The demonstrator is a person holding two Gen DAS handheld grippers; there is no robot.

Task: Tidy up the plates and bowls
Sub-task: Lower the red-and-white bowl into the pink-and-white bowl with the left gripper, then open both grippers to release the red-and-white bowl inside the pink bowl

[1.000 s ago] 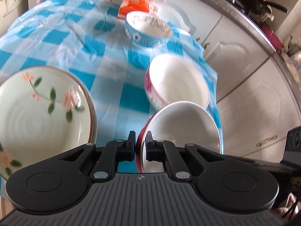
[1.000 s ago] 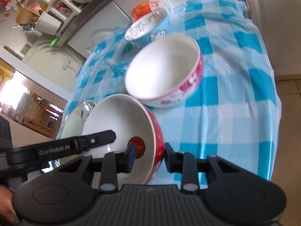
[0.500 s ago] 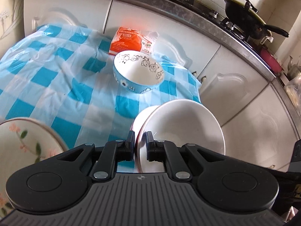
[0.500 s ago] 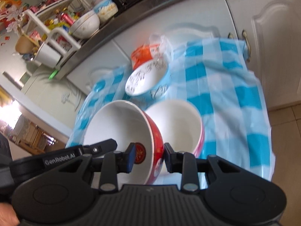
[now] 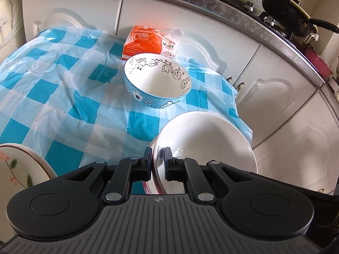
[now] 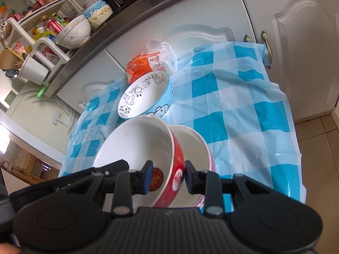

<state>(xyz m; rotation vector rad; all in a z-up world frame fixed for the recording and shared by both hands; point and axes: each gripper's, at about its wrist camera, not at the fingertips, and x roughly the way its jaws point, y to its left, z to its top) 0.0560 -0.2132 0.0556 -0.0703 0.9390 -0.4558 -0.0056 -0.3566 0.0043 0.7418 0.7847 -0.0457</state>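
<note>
Both claws pinching the red bowl's rim, bowl tilted above the pink one.

Left wrist: left claw (image 5: pixel 158 160) clamped on red bowl (image 5: pixel 203 146) rim, mouth tipped up-right; blue cartoon bowl (image 5: pixel 157 80) upright beyond, floral plate (image 5: pixel 19 169) at left, tabletop (image 5: pixel 53 89) edge close right.
Right wrist: right claw (image 6: pixel 168 176) grips the red bowl (image 6: pixel 137 146) wall, leaning into the pink-rimmed bowl (image 6: pixel 195 146); open cloth to the right.
</note>
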